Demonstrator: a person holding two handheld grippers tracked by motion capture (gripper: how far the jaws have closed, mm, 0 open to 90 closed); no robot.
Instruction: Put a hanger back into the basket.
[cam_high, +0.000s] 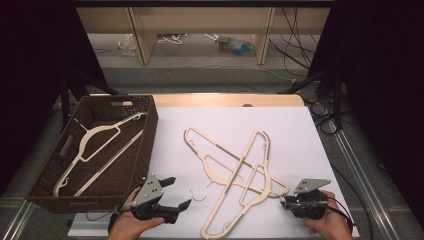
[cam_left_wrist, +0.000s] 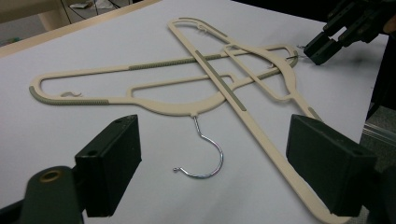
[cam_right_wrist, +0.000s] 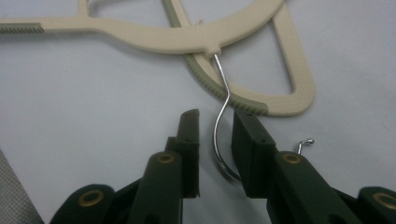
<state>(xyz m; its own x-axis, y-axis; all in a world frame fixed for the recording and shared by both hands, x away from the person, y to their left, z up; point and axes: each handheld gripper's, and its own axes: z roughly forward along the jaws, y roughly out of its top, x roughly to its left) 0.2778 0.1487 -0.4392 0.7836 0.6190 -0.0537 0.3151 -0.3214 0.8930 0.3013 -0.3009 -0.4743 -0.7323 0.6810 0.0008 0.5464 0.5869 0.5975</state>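
Cream plastic hangers lie crossed on the white counter (cam_high: 300, 130), in the middle of the high view. The task's thing is the hanger (cam_high: 245, 182) whose metal hook (cam_right_wrist: 219, 126) points toward the lower right of that view. In the right gripper view this hook curves down from the hanger's neck and passes between the two black fingers (cam_right_wrist: 187, 135) of the right gripper (cam_high: 286, 202). The fingers stand narrowly apart on either side of the wire, with a small gap showing on each side, so they are not yet pressing on it. The tip of the hook pokes out to the right of the right-hand finger.

The second hanger (cam_high: 220, 155) lies across the first, and its own wire hook (cam_high: 202, 192) rests on the counter in the lower middle of the high view. In the left gripper view that hook (cam_left_wrist: 205, 154) sits in the centre of the frame, between and beyond the widely spread fingers (cam_left_wrist: 112, 163) of the left gripper (cam_high: 180, 192), which hold nothing. The left gripper hovers at the lower left of the high view, held in a hand (cam_high: 127, 225).

At the left edge of the counter stands a dark woven basket (cam_high: 145, 145), with a third hanger (cam_high: 95, 150) lying inside it.
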